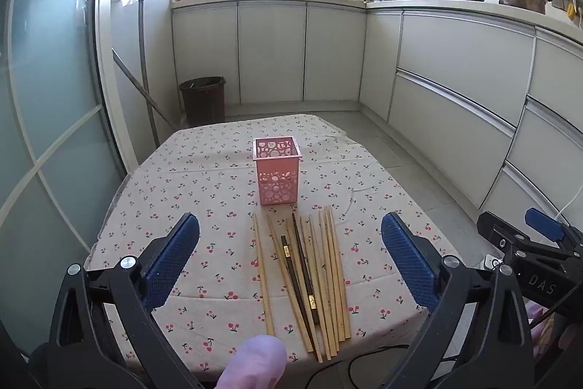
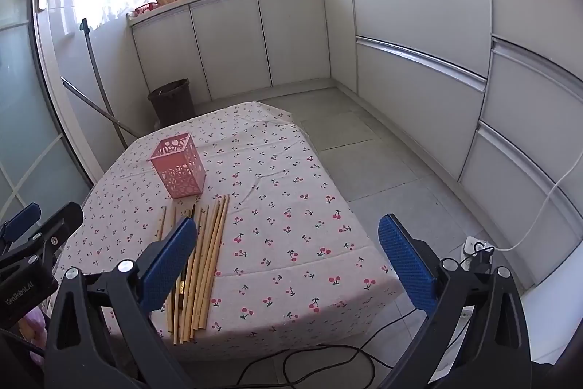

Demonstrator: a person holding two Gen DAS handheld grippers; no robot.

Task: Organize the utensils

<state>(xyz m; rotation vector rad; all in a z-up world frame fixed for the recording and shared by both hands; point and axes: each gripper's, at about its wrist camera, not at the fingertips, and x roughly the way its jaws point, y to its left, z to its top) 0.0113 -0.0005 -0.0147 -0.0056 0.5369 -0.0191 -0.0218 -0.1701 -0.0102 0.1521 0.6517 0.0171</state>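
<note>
Hovering with both the left gripper [image 1: 290, 261] and right gripper [image 2: 288, 265] spread wide and empty, low in each frame, ready to pick from chopsticks [image 1: 309, 283] lying fanned mid-frame just before the upright pink basket [image 1: 277, 170] meant to receive them.

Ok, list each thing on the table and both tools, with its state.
Pink holder: upright, empty as far as can be seen.
Chopsticks: loose, lying flat in front of the holder.
Left tool: open, holding nothing.
Right tool: open, holding nothing.
Tablecloth: spread flat, slightly wrinkled.
</note>
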